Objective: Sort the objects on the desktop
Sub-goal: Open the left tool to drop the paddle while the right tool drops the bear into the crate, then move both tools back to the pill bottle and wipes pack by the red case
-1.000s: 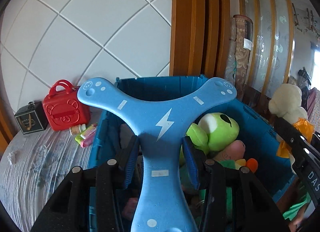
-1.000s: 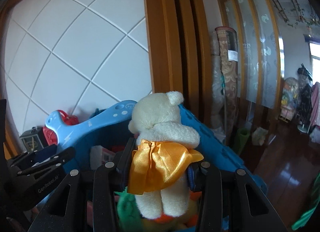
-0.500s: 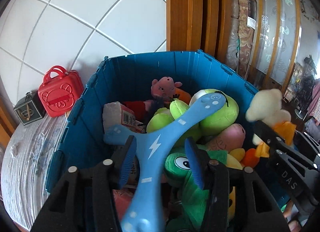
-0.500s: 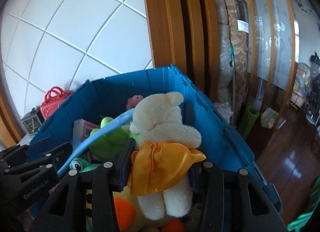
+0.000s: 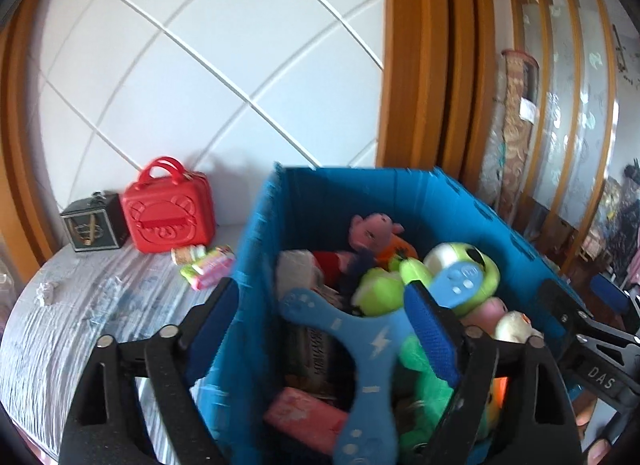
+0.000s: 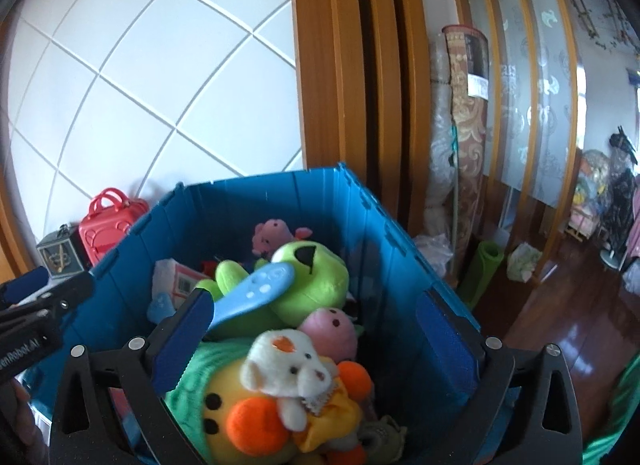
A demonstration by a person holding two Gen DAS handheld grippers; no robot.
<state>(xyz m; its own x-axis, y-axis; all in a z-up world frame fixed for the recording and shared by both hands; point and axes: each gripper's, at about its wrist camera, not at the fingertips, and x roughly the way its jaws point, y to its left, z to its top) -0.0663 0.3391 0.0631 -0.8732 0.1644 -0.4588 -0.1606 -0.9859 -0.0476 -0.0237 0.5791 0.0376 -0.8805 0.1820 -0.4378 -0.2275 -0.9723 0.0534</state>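
Observation:
A blue storage bin (image 5: 256, 265) (image 6: 384, 265) holds several plush toys. The blue three-armed boomerang (image 5: 368, 353) lies loose on the toys, with one arm over the green frog plush (image 6: 308, 285). The white teddy bear in an orange skirt (image 6: 296, 373) lies on a yellow plush in the bin. My left gripper (image 5: 324, 329) is open and empty above the bin's left wall. My right gripper (image 6: 316, 341) is open and empty above the bear.
A red toy suitcase (image 5: 168, 213), a dark small box (image 5: 92, 221) and small snack packets (image 5: 204, 261) sit on the grey cloth table (image 5: 80, 313) left of the bin. A wooden frame (image 6: 360, 65) and rolled rug (image 6: 468, 125) stand behind.
My left gripper opened and let the boomerang drop into the bin. My right gripper opened and let the teddy bear fall onto the plush toys.

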